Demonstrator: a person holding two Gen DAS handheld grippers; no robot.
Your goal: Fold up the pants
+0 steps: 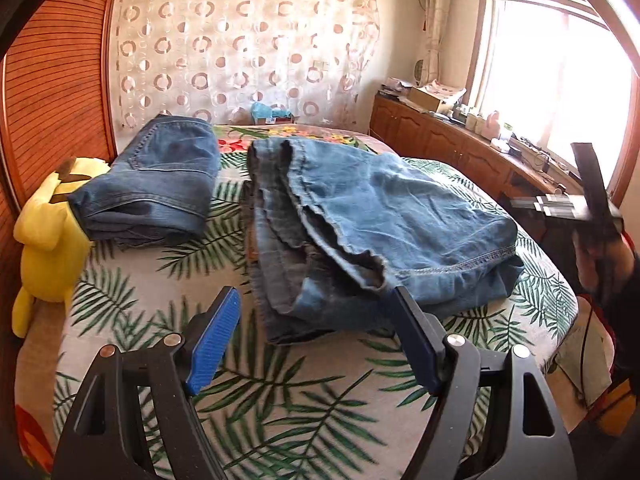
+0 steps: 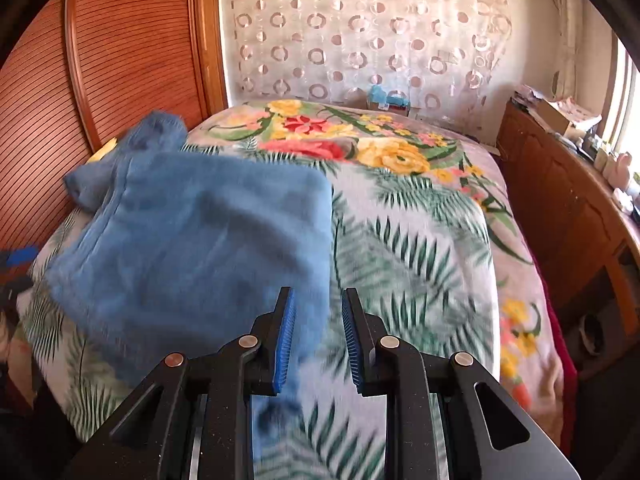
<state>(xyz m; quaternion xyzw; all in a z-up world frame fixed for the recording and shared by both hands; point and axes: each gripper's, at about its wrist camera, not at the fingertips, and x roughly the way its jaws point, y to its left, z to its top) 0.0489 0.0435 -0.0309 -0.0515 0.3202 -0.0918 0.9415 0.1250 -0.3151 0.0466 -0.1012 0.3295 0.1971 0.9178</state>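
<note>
1. Bedroom scene: bed [image 1: 132, 312] with a leaf-and-flower blanket carries everything.
2. Light blue jeans [image 1: 380, 216] lie folded in a loose bundle mid-bed, hems and a frayed edge facing the left camera, one stitched fold along the right side.
3. Left claw [image 1: 316, 300] is wide open and holds nothing; its right blue pad sits right at the near hem of the jeans; contact cannot be told.
4. Right claw [image 2: 318, 332] is partly open with a clear gap between pads. Blurred jeans cloth [image 2: 200, 248] shows between and beyond the pads; whether it is pinched cannot be told.
5. Darker folded jeans [image 1: 160, 176] sit to the left of the light pair, apart from it.
6. Yellow plush toy [image 1: 52, 224] leans at the bed's left edge, against the slatted wooden wardrobe [image 1: 52, 72].
7. Circle-pattern curtain [image 1: 240, 40] hangs behind the bed; wooden cabinets [image 1: 440, 140] run under the bright window [image 1: 560, 80] on the right.
</note>
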